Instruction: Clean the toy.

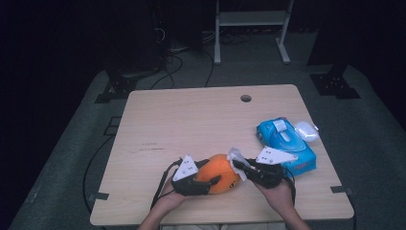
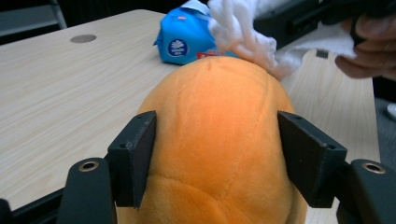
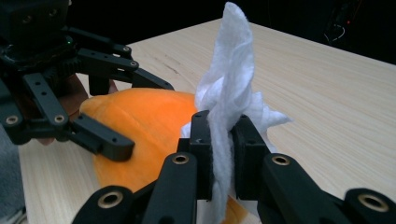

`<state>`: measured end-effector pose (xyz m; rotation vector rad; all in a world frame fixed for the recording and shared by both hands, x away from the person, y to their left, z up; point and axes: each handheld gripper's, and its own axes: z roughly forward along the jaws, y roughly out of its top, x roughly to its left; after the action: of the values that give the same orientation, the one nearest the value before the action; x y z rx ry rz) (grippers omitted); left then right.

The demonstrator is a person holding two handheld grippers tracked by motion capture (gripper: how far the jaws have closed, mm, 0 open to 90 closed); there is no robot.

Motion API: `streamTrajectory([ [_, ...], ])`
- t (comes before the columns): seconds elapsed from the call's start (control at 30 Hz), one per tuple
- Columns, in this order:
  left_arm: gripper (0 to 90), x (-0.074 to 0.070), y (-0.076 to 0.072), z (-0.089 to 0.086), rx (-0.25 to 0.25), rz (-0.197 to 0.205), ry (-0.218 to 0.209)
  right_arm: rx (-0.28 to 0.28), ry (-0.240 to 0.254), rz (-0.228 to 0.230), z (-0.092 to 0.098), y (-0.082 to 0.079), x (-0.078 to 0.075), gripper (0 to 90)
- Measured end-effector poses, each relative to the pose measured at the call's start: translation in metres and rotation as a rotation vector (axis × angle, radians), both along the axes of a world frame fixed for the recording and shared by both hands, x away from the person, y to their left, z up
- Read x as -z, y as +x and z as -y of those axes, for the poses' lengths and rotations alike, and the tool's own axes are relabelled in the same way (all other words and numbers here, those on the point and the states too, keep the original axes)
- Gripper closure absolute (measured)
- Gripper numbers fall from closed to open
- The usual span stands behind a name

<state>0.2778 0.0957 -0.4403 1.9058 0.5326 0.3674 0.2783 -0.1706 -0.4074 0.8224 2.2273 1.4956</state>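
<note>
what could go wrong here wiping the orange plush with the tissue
The left gripper holds the plush by its soft, rounded sides, so a hard wipe might squeeze it out of the fingers. The right gripper pinches only a thin twist of tissue, which could tear or slip free. The tissue pack sits close behind that hand and could get nudged.

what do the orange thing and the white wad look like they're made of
The orange thing looks like soft plush fabric: matte, finely fuzzy, with stitched seams across it, and held between the left gripper jaws. The white wad looks like tissue or a thin wipe: crinkled, twisted, with limp ragged edges, pinched flat in the right gripper. Whether it is paper or cloth is hard to tell.
</note>
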Motion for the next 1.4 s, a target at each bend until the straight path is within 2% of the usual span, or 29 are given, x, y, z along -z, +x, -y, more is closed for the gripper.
streamTrajectory([
  [0.07,31.9,0.0,-0.002,0.001,0.004,0.009,0.011,0.004,-0.018,0.001,-0.001,0.0,0.002,79.8],
  [0.23,31.9,0.0,-0.001,-0.001,0.007,0.005,0.007,0.064,-0.019,-0.083,0.013,0.013,0.017,79.9],
  [0.3,31.9,0.0,-0.001,-0.003,0.01,0.003,0.01,0.068,-0.01,-0.106,0.017,0.015,0.019,79.8],
  [0.37,32.0,0.001,0.0,-0.005,0.006,0.001,0.005,0.065,-0.001,-0.099,0.016,0.013,0.017,79.8],
  [0.47,32.3,0.001,0.003,-0.01,-0.015,-0.015,-0.002,0.04,0.002,-0.058,0.011,0.007,0.008,79.8],
  [0.53,32.5,0.002,0.005,-0.013,-0.024,-0.024,-0.013,0.034,0.005,-0.059,0.01,0.005,0.008,79.8],
  [0.6,32.6,0.003,0.007,-0.015,-0.034,-0.03,-0.019,0.04,-0.005,-0.074,0.011,0.007,0.014,79.9],
  [0.7,32.8,0.003,0.008,-0.018,-0.046,-0.044,-0.026,0.069,-0.024,-0.124,0.014,0.015,0.024,79.9],
  [0.77,32.8,0.004,0.009,-0.019,-0.051,-0.047,-0.032,0.077,-0.023,-0.147,0.013,0.016,0.026,79.9],
  [0.83,32.8,0.004,0.01,-0.019,-0.055,-0.048,-0.032,0.074,-0.023,-0.132,0.011,0.014,0.022,79.8],
  [0.97,32.8,0.005,0.011,-0.02,-0.057,-0.055,-0.042,0.039,0.019,-0.086,0.007,0.007,0.01,79.9],
  [1.0,32.8,0.005,0.011,-0.02,-0.056,-0.054,-0.039,0.033,0.015,-0.08,0.006,0.006,0.01,79.8],
  [1.07,32.8,0.004,0.01,-0.019,-0.056,-0.049,-0.035,0.037,0.005,-0.087,0.006,0.008,0.013,79.8],
  [1.17,32.7,0.002,0.005,-0.013,-0.046,-0.037,-0.021,0.068,-0.015,-0.124,0.012,0.016,0.023,79.8],
  [1.23,32.6,0.001,0.001,-0.008,-0.037,-0.016,-0.004,0.082,-0.017,-0.139,0.014,0.017,0.022,79.8],
  [1.3,32.4,0.0,-0.003,-0.004,-0.024,-0.005,0.005,0.075,-0.011,-0.107,0.012,0.013,0.015,79.8],
  [1.4,32.2,0.0,-0.007,0.004,0.01,0.011,0.011,0.033,0.036,-0.072,0.009,0.007,0.0,79.8],
])
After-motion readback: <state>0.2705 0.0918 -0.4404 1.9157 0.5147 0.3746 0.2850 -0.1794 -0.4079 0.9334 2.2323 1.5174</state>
